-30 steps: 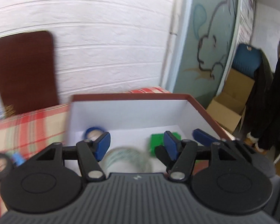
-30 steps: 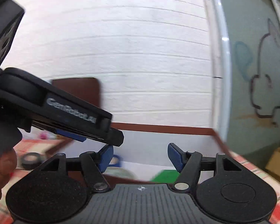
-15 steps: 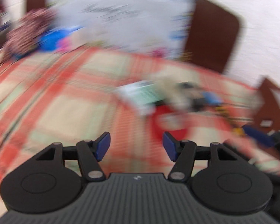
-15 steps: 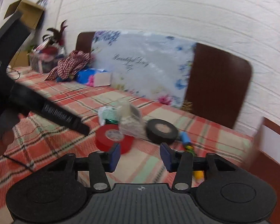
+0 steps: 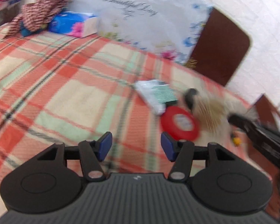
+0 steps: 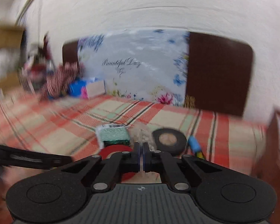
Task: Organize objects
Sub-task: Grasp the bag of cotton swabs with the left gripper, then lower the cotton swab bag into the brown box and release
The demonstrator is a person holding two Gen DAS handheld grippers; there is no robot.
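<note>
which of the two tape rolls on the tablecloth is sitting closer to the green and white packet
The red tape roll. It lies right against the green and white packet, while the black tape roll sits apart, beyond the fluffy beige thing.

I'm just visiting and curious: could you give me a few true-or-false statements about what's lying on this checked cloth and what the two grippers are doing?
1. The right gripper is shut with nothing seen between its pads. True.
2. The left gripper is clamped on the red tape. False: its jaws are closing, apart, with only cloth between them.
3. The black tape lies flat on the cloth. True.
4. The red tape is stacked on the black tape. False: they lie apart.
5. A green packet lies behind the red tape. True.
</note>
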